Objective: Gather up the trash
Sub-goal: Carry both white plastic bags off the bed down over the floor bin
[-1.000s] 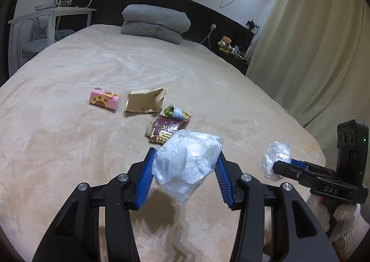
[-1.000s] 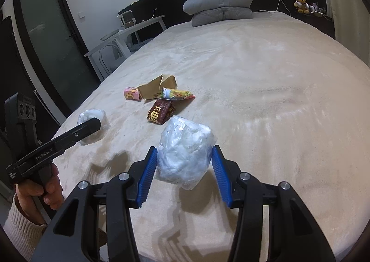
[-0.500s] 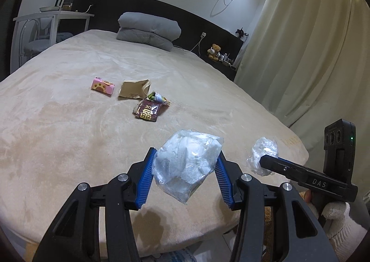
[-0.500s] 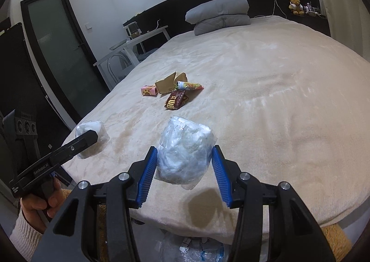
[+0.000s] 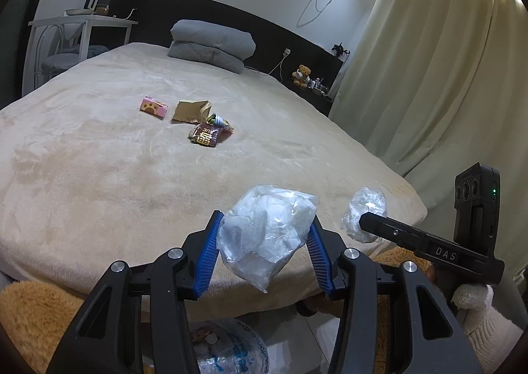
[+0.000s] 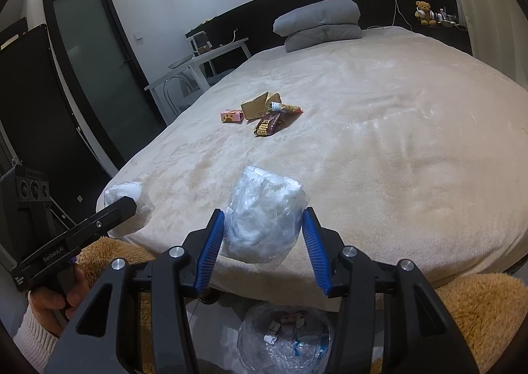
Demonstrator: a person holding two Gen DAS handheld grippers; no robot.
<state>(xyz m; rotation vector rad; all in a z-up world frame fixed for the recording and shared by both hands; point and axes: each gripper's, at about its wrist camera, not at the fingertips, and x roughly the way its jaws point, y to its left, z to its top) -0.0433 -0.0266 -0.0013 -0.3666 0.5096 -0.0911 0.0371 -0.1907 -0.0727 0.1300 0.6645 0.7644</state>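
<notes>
My left gripper (image 5: 264, 252) is shut on a crumpled clear plastic wad (image 5: 267, 235), held in the air past the bed's foot edge. My right gripper (image 6: 262, 247) is shut on a second clear plastic wad (image 6: 264, 219), also beyond the edge. Each gripper shows in the other's view, the right one (image 5: 363, 219) and the left one (image 6: 130, 202). A trash bin lined with clear plastic (image 6: 283, 341) sits on the floor below, also seen in the left wrist view (image 5: 231, 347). On the bed lie a pink box (image 5: 153, 107), a brown paper bag (image 5: 191, 110), a dark red wrapper (image 5: 204, 136) and a small green-and-white wrapper (image 5: 219, 120).
The beige bed (image 5: 115, 176) fills both views, with grey folded pillows (image 5: 211, 44) at the head. A tan fluffy rug (image 6: 478, 301) lies at the bed's foot. Curtains (image 5: 429, 60) hang on the right; a white table (image 5: 79, 31) and a dark door (image 6: 95, 77) stand on the left.
Both grippers have pulled back from over the bed to beyond its foot edge, still holding their wads. The trash bin on the floor has come into view below.
</notes>
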